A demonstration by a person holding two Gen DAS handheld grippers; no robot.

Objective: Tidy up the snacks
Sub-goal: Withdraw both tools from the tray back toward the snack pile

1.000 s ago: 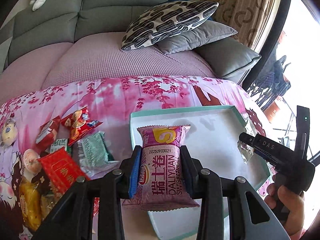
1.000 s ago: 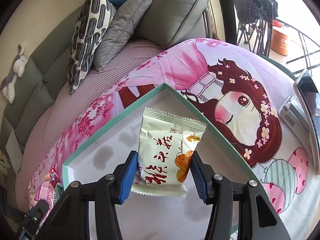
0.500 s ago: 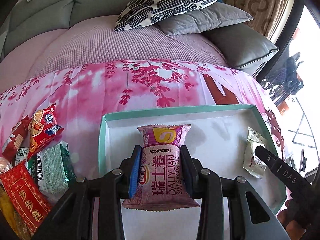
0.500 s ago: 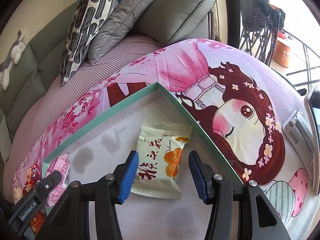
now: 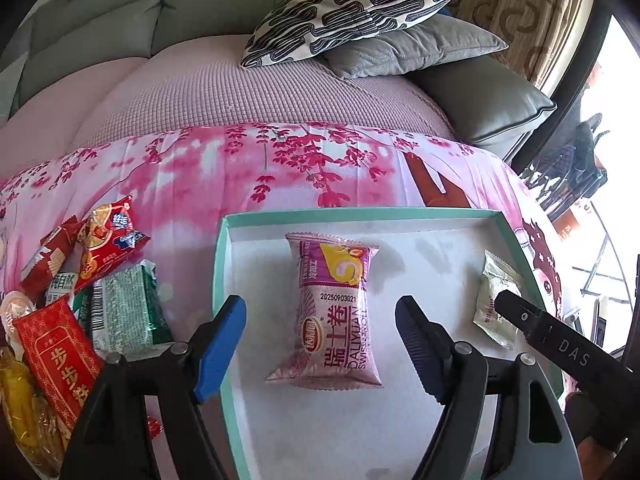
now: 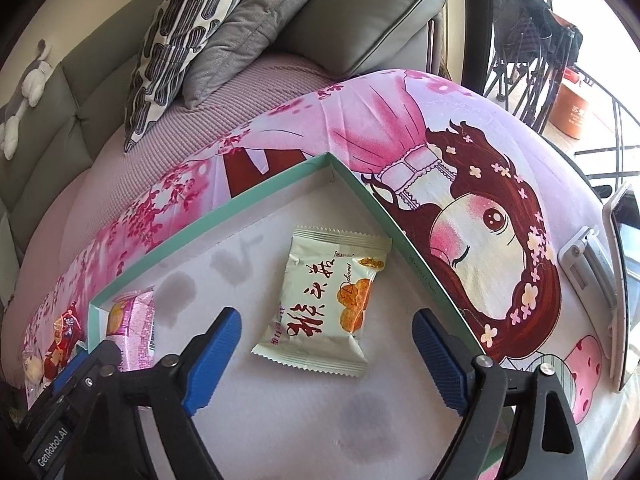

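Observation:
A pink Swiss-roll packet (image 5: 334, 314) lies flat in the teal-rimmed white tray (image 5: 360, 214). My left gripper (image 5: 320, 340) is open around it, jaws apart and not touching it. A pale green snack packet (image 6: 326, 300) lies in the tray (image 6: 256, 190) near its right rim. My right gripper (image 6: 326, 350) is open with the packet's near end between its jaws, not touching it. The pale packet also shows in the left wrist view (image 5: 496, 300), partly behind the right gripper's body. The pink packet shows at the left of the right wrist view (image 6: 132, 322).
Several loose snack packets (image 5: 100, 280) lie in a pile on the pink cloth left of the tray. Pillows (image 5: 352, 8) and a grey sofa stand behind. A phone on a stand (image 6: 616, 280) lies at the right edge of the cloth.
Both grippers have opened wide. The left one has let go of the pink packet into the tray. The right one released the pale packet earlier and has opened further.

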